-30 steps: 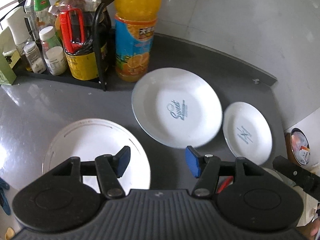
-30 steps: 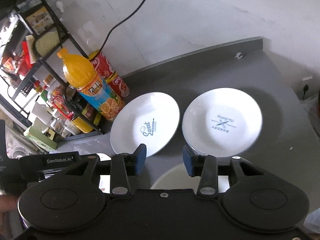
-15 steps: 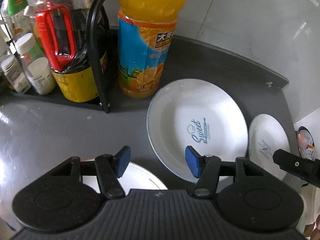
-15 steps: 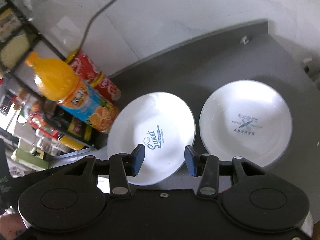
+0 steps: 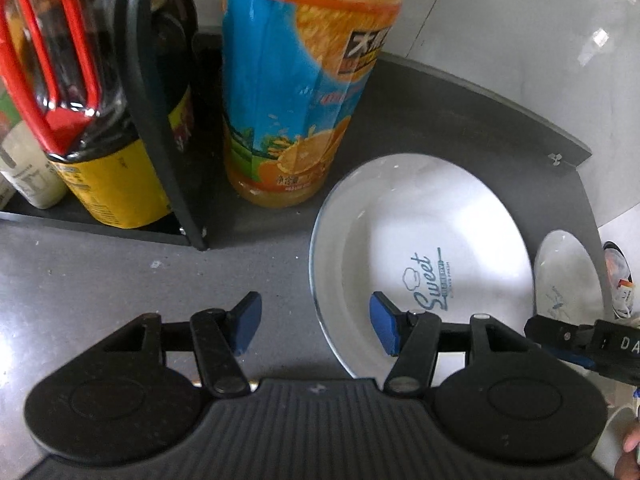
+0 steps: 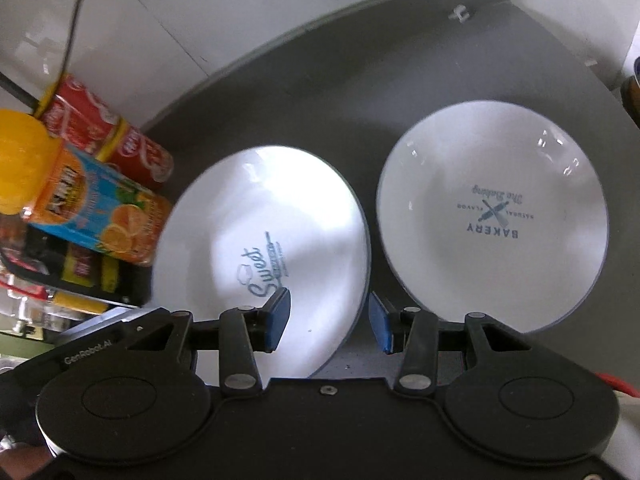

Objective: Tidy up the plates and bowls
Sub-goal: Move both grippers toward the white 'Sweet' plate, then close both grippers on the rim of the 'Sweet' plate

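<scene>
A white plate printed "Sweet" (image 5: 424, 236) (image 6: 256, 220) lies on the grey counter. To its right lies a second white plate printed "Bakery" (image 6: 496, 208) (image 5: 568, 276). My left gripper (image 5: 314, 326) is open, straddling the near left rim of the Sweet plate, with one blue fingertip (image 5: 382, 322) over the plate. My right gripper (image 6: 326, 318) is open too, astride the near right rim of the same plate, and its body shows at the right edge of the left wrist view. Nothing is held.
An orange juice bottle (image 5: 304, 80) (image 6: 80, 208) stands just behind the Sweet plate. A black rack (image 5: 160, 120) with sauce bottles (image 5: 92, 132) is to its left. Red cans (image 6: 104, 136) sit against the white wall. The counter edge (image 5: 580, 184) runs close on the right.
Both grippers have moved forward and down toward the Sweet plate, which now fills more of each view. A third white plate near the left gripper has dropped out of sight. Both grippers stay open.
</scene>
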Demonstrator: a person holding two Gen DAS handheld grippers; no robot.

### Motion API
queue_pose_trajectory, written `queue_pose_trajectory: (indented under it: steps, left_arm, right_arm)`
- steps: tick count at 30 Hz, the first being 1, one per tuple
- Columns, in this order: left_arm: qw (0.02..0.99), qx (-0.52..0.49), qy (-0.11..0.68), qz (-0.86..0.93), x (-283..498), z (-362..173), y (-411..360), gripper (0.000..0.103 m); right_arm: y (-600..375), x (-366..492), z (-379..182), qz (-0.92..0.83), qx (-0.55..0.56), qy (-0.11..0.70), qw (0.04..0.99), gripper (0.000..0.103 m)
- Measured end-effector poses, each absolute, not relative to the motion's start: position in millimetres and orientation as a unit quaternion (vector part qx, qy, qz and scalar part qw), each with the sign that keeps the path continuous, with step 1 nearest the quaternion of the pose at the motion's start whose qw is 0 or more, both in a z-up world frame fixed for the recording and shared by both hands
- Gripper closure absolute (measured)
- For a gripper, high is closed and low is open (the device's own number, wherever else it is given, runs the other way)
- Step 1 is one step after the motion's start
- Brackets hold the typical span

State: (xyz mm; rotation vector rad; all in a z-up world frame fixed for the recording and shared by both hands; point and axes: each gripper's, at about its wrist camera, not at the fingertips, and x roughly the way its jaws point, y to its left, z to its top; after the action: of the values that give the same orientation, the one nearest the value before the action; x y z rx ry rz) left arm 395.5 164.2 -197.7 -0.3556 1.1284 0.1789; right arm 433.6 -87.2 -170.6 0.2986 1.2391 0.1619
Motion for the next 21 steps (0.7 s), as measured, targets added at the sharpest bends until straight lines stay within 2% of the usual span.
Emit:
queue_pose_trajectory:
  steps: [15, 18, 21]
  left_arm:
    - [0.819, -0.173, 0.541, 0.083, 414, -223, 167, 0.049]
    - [0.818, -0.180, 0.540, 0.087, 417, -227, 168, 0.054]
    - [0.817, -0.183, 0.539, 0.092, 419, -229, 169, 0.065]
  right_arm:
    - [-72, 450, -207, 0.039, 0.132, 0.609, 0.781, 0.070]
    - [-75, 452, -212, 0.033, 0.143, 0.604, 0.783, 0.075]
    - [-79, 454, -218, 0.026, 0.149, 0.600, 0.785, 0.083]
